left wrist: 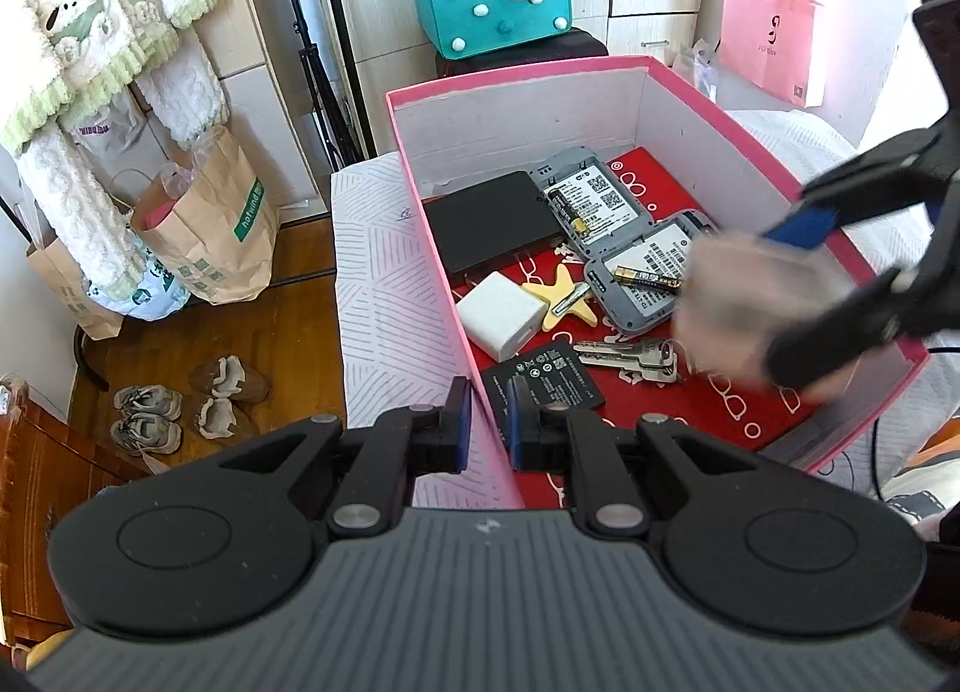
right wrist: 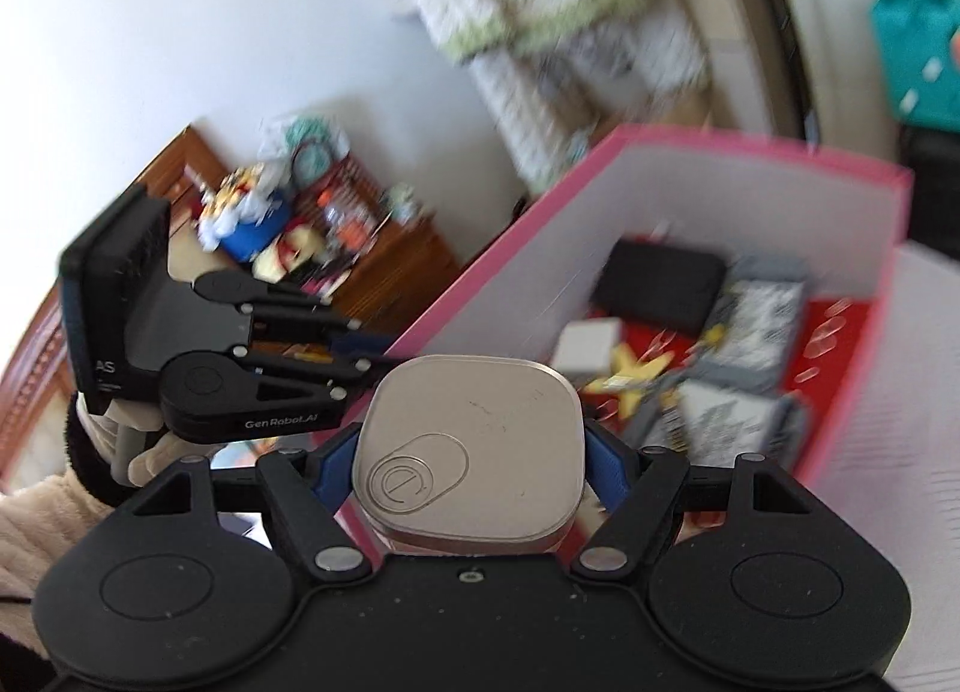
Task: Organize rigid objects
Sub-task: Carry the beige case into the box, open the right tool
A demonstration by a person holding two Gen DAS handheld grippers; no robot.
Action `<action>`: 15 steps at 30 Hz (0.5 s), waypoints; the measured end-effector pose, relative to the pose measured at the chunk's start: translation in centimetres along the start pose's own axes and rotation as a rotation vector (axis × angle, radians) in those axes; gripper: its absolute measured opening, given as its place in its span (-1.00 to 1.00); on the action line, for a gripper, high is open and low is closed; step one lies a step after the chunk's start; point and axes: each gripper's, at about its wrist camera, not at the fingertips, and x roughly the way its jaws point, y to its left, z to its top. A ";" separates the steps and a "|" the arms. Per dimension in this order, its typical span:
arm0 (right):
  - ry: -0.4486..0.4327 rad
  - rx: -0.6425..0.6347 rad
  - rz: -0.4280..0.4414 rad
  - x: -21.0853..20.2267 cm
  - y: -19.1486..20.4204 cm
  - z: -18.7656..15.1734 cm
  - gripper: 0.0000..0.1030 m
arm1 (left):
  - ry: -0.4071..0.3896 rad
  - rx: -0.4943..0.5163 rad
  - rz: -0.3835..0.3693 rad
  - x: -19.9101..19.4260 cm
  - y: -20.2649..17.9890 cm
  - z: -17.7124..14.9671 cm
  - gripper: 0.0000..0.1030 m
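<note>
Your left gripper is clamped on the near wall of the pink box, which sits on the bed. On its red floor lie a black slab at 11 o'clock, two grey devices with batteries at 1, and a white charger, yellow star and keys nearer. Your right gripper clamps a beige tin over the box's right side.

Inside 1 pink box: 2 grey open-backed devices (labels showing), 3 batteries, 1 black slab, 1 white charger, 1 yellow star, 1 flat battery pack, 1 key bunch. Held above: 1 beige tin.
</note>
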 end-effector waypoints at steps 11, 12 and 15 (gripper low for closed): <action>0.195 0.084 -0.003 3.2 -1.1 0.4 0.54 | -0.006 -0.006 -0.009 0.1 0.2 -0.2 -0.78; 0.203 0.097 -0.013 3.2 -1.4 0.3 0.54 | -0.007 -0.006 -0.009 0.1 0.2 -0.2 -0.78; 0.225 0.080 -0.028 3.1 -1.4 0.3 0.54 | -0.007 -0.006 -0.020 0.2 0.0 -0.2 -0.78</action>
